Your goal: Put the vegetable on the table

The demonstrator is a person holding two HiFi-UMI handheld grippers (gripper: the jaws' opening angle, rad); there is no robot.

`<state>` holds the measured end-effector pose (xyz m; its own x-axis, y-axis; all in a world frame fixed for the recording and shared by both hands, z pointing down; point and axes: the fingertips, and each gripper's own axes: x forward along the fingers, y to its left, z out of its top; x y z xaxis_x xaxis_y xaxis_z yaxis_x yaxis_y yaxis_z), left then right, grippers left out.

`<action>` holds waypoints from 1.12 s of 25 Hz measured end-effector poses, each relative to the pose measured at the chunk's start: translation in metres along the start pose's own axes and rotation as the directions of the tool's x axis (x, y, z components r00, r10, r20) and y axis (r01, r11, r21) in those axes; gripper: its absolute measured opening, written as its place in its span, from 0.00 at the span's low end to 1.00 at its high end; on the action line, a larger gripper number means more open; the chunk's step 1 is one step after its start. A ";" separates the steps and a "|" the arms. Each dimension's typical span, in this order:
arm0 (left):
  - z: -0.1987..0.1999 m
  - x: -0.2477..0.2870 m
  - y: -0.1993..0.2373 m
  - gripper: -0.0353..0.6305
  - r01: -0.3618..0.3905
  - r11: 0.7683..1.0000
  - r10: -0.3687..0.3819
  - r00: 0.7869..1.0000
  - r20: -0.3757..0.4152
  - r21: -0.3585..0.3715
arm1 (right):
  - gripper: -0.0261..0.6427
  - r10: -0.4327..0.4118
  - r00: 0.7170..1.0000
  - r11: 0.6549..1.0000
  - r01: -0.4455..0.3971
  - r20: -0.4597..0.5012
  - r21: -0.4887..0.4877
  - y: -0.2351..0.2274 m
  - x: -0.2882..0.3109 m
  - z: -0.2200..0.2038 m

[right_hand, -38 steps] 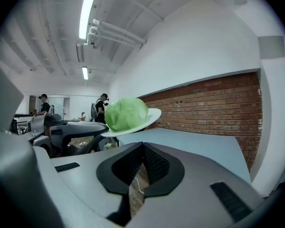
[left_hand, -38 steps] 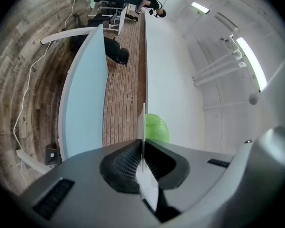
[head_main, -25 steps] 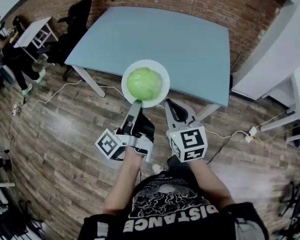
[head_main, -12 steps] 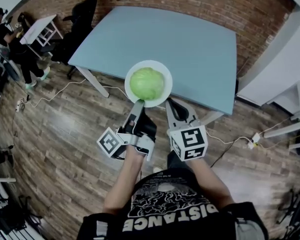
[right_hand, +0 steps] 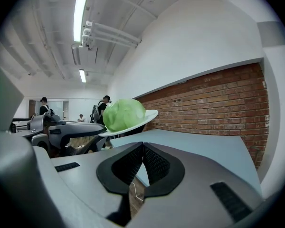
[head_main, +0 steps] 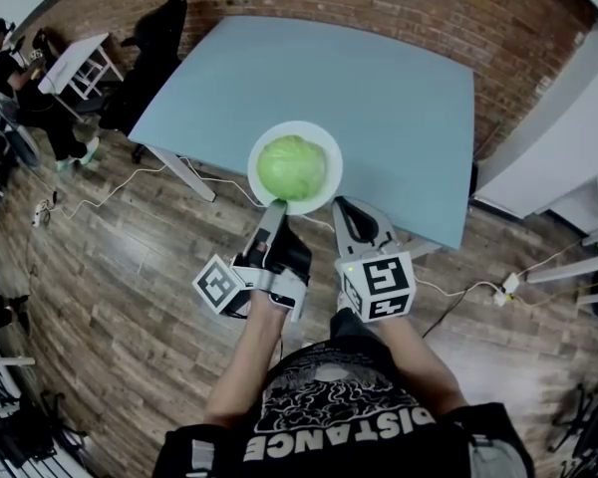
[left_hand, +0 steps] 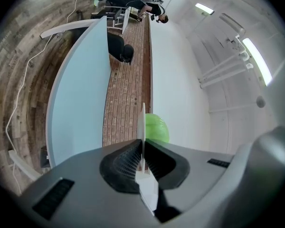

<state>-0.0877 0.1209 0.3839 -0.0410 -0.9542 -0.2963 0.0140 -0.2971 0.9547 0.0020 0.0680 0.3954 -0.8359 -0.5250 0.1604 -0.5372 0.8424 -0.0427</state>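
A round green cabbage (head_main: 291, 165) lies on a white plate (head_main: 324, 192). My left gripper (head_main: 275, 210) is shut on the plate's near rim and holds it in the air at the near edge of the pale blue table (head_main: 379, 88). In the left gripper view the plate (left_hand: 143, 122) is seen edge-on between the jaws, with the cabbage (left_hand: 156, 128) beyond. My right gripper (head_main: 350, 216) is shut on nothing, just right of the plate. Its view has the cabbage (right_hand: 123, 114) and plate (right_hand: 145, 117) to the upper left and the left gripper (right_hand: 80, 133) below them.
The table (right_hand: 204, 151) stands against a brick wall (head_main: 399, 8). Black chairs (head_main: 149, 53) and a small white table (head_main: 75, 63) are at the far left, where a person (head_main: 20, 88) stands. Cables (head_main: 110, 192) trail over the wooden floor. A white cabinet (head_main: 568, 147) is on the right.
The plate with the cabbage has edged slightly farther over the table's near edge. My right gripper has shifted a little toward me.
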 end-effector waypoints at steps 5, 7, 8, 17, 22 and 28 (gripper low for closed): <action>-0.004 0.033 0.011 0.08 -0.013 1.000 0.014 1.000 -0.005 0.005 | 0.05 -0.009 1.000 1.000 0.009 -0.009 -0.004 -0.034 0.016 0.003; -0.007 0.045 0.014 0.08 -0.018 1.000 0.018 1.000 -0.008 0.008 | 0.05 -0.009 1.000 1.000 0.009 -0.010 -0.003 -0.049 0.023 0.006; -0.008 0.050 0.016 0.08 -0.019 1.000 0.019 1.000 -0.009 0.009 | 0.05 -0.008 1.000 1.000 0.008 -0.007 -0.001 -0.054 0.026 0.007; -0.015 0.084 0.024 0.08 -0.014 1.000 0.014 1.000 -0.017 0.008 | 0.05 0.005 1.000 1.000 -0.005 0.004 -0.009 -0.085 0.042 0.014; -0.023 0.107 0.031 0.08 -0.019 1.000 0.019 1.000 -0.022 0.012 | 0.05 -0.001 1.000 1.000 0.001 -0.001 -0.003 -0.103 0.045 0.014; -0.040 0.142 0.043 0.08 -0.022 1.000 0.022 0.999 -0.033 0.014 | 0.05 -0.003 1.000 1.000 0.003 -0.002 0.011 -0.143 0.048 0.016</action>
<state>-0.0533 -0.0290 0.3820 -0.0078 -0.9612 -0.2756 0.0011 -0.2757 0.9613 0.0368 -0.0795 0.3938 -0.8341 -0.5272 0.1622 -0.5409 0.8394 -0.0535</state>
